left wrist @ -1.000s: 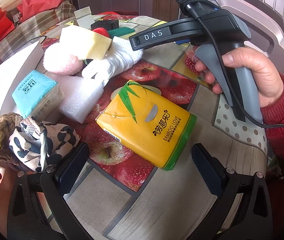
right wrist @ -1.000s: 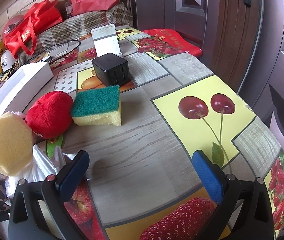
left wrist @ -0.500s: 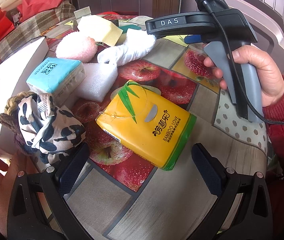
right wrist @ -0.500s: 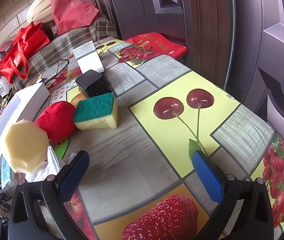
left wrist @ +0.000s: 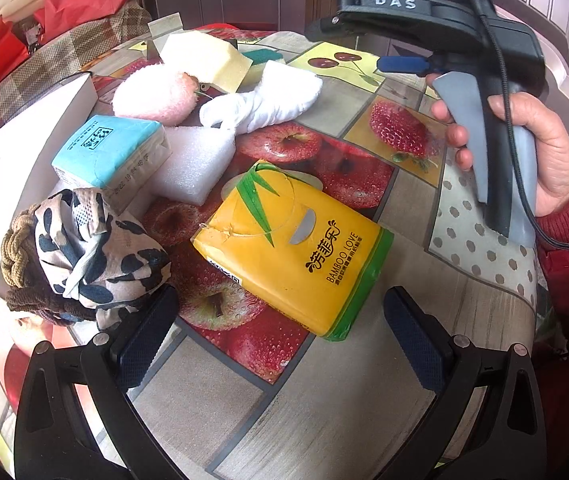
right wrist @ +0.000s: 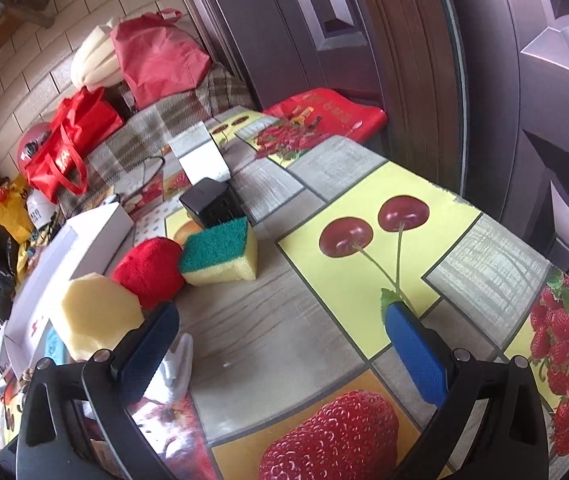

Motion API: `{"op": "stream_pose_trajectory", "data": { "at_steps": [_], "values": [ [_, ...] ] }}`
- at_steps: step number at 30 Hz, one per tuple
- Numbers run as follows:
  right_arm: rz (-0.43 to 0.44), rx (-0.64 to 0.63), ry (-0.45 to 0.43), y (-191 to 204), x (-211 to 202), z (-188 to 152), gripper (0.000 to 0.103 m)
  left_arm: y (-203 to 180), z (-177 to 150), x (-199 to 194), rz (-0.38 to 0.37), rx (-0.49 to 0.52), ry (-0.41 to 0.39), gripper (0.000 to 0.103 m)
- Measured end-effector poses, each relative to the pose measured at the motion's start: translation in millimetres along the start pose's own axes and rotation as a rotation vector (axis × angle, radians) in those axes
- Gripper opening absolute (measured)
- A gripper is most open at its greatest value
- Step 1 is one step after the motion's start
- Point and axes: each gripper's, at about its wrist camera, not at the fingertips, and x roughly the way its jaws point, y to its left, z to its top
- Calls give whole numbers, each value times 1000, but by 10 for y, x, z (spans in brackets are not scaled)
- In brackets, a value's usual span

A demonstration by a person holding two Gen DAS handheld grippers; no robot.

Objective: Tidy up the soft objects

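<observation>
With both the left gripper (left wrist: 276,320) and right gripper (right wrist: 280,344) spread and empty, the yellow tissue pack (left wrist: 292,248) looks light, squashy and slick-wrapped, best pinched across its 2 long sides.

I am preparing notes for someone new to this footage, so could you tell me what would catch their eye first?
The bright yellow tissue pack lies in the middle of the fruit-print table, just ahead of the open left gripper. Behind it, soft things crowd the table's left: a leopard-print cloth, a blue tissue pack and a pink plush ball. In the right wrist view, a green-topped sponge sits beside a red plush.
</observation>
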Motion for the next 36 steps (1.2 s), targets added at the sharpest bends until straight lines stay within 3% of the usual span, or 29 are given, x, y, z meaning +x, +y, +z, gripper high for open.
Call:
{"op": "stream_pose_trajectory", "data": {
  "at_steps": [6,11,16,20,23,27,33,36],
  "values": [
    [179,-72,-100,86,-343,-41,103,-16,-8,-9,0,0,0,102],
    [259,-209,-73,311,-464,-138,103,-34,-12,-18,0,-1,-1,102],
    [275,-365,-11,616,-462,-274,103,-18,-93,-72,-6,8,8,102],
    [287,-427,33,787,-417,-380,103,96,-437,-506,5,-32,-59,102],
    [302,-473,90,881,-352,-492,103,364,-671,-884,85,-131,-135,103],
    [316,-554,202,1083,-241,-688,103,641,-704,-1088,227,-197,-174,103],
    [237,-723,256,1319,-210,-960,102,615,-512,-1064,163,-149,-244,102],
    [239,-721,308,1296,-121,-978,84,465,-387,-986,170,-71,-256,102]
  ]
}}
